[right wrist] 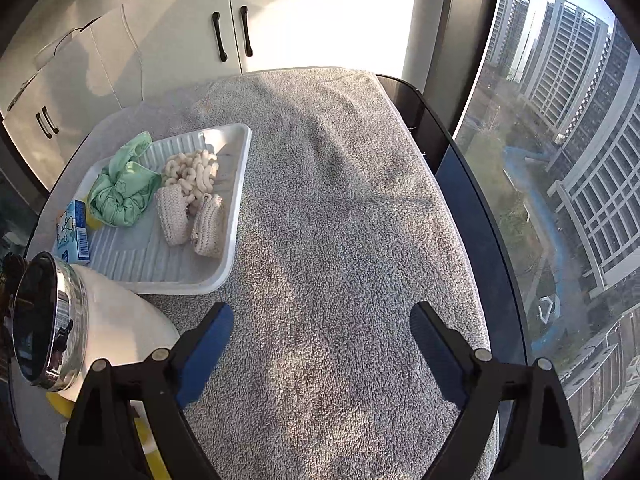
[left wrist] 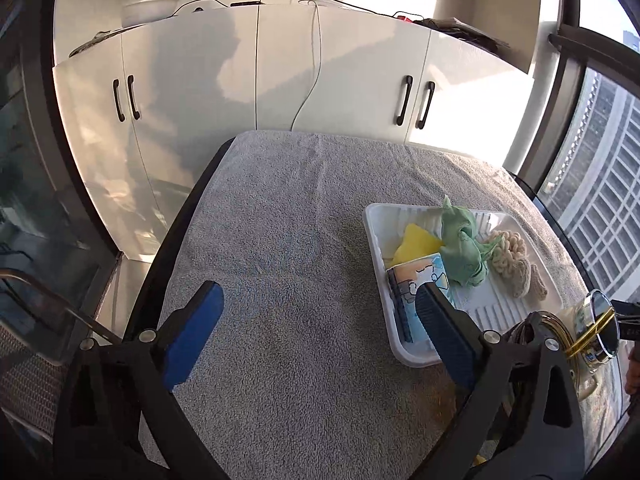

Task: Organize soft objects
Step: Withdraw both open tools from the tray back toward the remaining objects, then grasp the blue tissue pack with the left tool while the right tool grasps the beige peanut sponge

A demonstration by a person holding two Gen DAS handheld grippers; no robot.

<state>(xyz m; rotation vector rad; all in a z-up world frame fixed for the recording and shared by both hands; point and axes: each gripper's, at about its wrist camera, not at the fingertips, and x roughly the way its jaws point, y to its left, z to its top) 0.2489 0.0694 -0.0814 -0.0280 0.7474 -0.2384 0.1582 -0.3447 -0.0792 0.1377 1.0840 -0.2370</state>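
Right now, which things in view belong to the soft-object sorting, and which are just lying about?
Part of the job:
- white tray
- green cloth
- cream chenille scrunchie
- two knitted cream pouches
- yellow sponge
- tissue pack
- left gripper and right gripper, both open and empty

Just lying about:
- grey towel
- white cabinets
- cable

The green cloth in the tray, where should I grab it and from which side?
Probably the peak of the green cloth, from above. It sits bunched in the white tray, the knitted pieces close beside it, so the top is likely easiest to reach.
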